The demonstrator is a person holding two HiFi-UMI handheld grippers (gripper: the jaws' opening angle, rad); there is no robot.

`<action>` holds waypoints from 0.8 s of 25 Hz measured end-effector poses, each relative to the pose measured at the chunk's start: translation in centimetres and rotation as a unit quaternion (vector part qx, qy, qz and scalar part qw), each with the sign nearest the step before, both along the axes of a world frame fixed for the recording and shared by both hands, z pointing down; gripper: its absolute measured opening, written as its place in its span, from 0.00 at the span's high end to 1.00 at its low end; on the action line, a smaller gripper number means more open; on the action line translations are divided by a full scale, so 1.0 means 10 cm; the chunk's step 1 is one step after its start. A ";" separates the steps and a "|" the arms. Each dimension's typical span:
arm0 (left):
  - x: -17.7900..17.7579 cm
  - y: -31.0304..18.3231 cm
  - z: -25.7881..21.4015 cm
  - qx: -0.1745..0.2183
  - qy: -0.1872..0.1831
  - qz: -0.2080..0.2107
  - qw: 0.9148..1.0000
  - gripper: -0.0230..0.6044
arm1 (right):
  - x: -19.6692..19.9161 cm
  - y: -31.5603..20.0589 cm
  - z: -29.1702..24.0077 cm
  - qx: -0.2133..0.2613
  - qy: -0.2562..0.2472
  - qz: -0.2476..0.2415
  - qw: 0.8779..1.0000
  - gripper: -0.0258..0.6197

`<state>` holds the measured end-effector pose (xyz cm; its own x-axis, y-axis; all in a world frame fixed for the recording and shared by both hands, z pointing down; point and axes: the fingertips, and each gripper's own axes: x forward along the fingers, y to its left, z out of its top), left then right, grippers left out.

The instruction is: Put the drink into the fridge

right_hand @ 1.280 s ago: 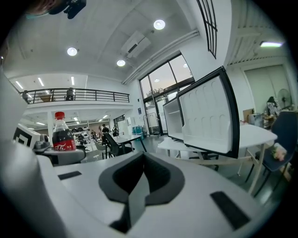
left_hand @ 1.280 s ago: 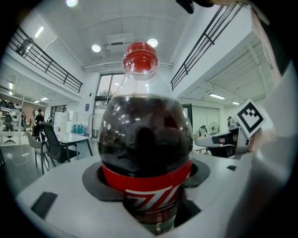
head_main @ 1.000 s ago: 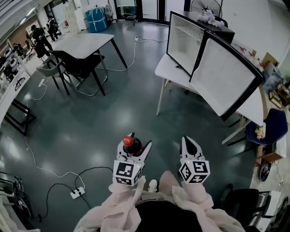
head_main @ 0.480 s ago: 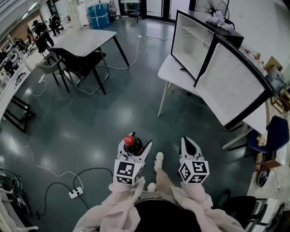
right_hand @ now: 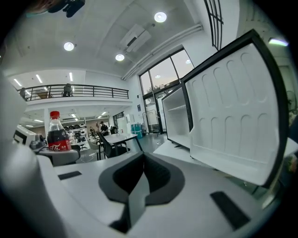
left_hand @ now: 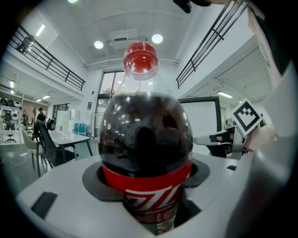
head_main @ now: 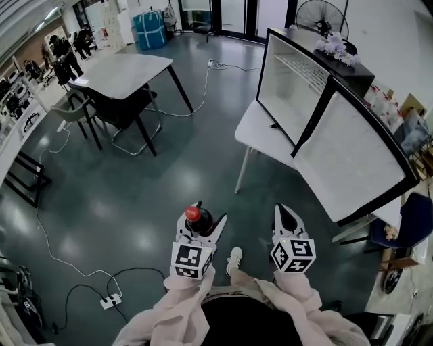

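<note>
A cola bottle (head_main: 197,217) with a red cap stands upright in my left gripper (head_main: 206,215), whose jaws are shut on its body just under the red label. In the left gripper view the bottle (left_hand: 145,139) fills the middle between the white jaws. My right gripper (head_main: 287,211) is beside it, shut, with nothing between its dark pads (right_hand: 153,179). The white fridge (head_main: 291,74) stands on a white table (head_main: 257,128) ahead to the right, its door (head_main: 352,159) swung wide open. The right gripper view shows the fridge's bare inside (right_hand: 177,114).
A grey table (head_main: 128,64) with dark chairs stands at the far left. Cables and a power strip (head_main: 108,301) lie on the floor at the lower left. A blue chair (head_main: 413,216) is at the right, a fan (head_main: 318,13) behind the fridge.
The person has walked forward: the fridge and its table sit nearer and lower in the head view. Both grippers keep their pose, the bottle still held in the left.
</note>
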<state>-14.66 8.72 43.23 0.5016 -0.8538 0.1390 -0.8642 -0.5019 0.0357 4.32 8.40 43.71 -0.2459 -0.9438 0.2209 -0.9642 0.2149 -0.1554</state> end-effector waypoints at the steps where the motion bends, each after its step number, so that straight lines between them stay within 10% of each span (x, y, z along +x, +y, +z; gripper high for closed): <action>1: 0.03 -0.12 -0.01 0.001 0.000 -0.001 1.000 0.45 | 0.04 -0.14 -0.01 0.001 0.000 -0.001 1.000 0.94; 20: 0.55 -1.82 0.04 0.006 0.009 -0.015 1.000 0.45 | 0.43 -1.83 0.17 -0.014 -0.015 -0.031 0.999 0.94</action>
